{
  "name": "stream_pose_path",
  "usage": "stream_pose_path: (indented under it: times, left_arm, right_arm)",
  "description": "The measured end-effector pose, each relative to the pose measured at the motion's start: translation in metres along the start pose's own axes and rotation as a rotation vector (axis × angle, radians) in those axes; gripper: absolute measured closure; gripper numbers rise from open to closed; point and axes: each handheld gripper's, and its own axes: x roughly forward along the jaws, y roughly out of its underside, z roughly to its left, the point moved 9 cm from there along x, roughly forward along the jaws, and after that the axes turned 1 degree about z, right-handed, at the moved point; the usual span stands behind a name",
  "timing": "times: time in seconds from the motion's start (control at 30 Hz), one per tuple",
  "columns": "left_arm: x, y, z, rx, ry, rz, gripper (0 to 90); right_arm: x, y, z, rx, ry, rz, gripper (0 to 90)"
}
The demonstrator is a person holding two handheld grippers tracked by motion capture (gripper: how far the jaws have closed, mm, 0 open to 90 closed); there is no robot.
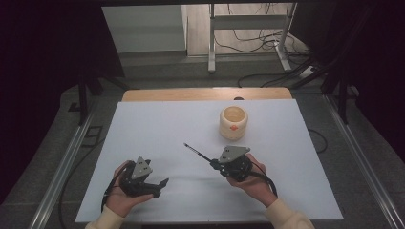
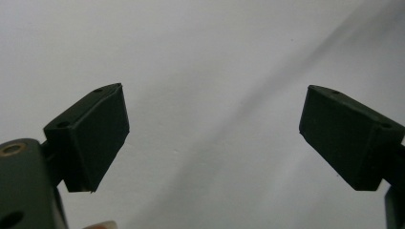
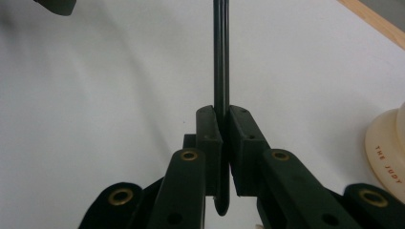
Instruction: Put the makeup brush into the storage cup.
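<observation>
One pen (image 3: 220,57) clamped in right gripper (image 3: 222,125).

A white table (image 1: 143,124) with a wooden far edge (image 1: 205,94) stands on grey floor (image 1: 162,71); beyond the table, a metal frame (image 1: 248,28) and loose cables (image 1: 248,43).

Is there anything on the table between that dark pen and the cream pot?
No. In the high view, only bare white table separates the pen from the pot.
</observation>
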Motion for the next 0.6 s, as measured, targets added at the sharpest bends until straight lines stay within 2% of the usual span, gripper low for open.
stream_pose_path:
  times: [0.3, 0.6]
  left_arm:
    - [-0.0003, 0.0001, 0.0018, -0.004, -0.005, -0.003, 10.5]
    - [0.0001, 0.0004, 0.0028, -0.004, -0.003, 0.003, 10.5]
  right_arm:
    - [-0.001, -0.0021, -0.0004, -0.003, 0.01, -0.01, 83.4]
    - [-0.0061, -0.0079, -0.0087, 0.04, 0.03, -0.05, 83.4]
